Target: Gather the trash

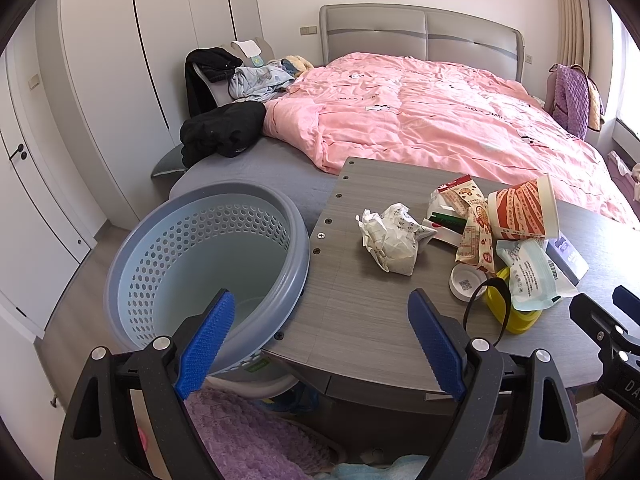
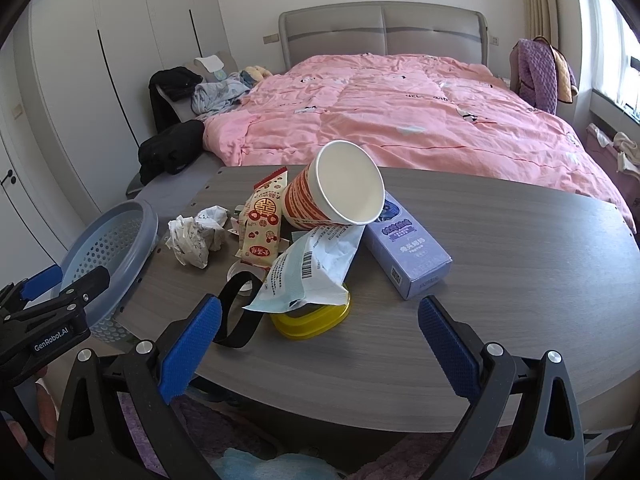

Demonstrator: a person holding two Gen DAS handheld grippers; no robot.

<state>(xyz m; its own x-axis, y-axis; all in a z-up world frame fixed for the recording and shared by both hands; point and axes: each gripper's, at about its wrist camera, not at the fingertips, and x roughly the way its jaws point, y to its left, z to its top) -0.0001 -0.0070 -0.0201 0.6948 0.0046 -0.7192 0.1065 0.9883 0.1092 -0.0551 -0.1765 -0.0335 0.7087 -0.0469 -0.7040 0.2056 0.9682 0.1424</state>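
Fingers on both grippers, left gripper (image 1: 322, 330) and right gripper (image 2: 320, 344), spread wide, holding nothing. Start w/ crumpled paper (image 1: 390, 238): pinch mid-wad, lift off bench (image 1: 360, 320), drop in basket (image 1: 200, 248) beside it.

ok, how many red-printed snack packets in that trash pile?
2. A larger snack packet leans on the paper cup's left side; a taller packet stands behind it. More may hide under the pile.

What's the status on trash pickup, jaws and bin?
Both sets of jaws open, empty. Trash pile on table, untouched. Basket at table's left edge, nothing visible inside. Path clear.
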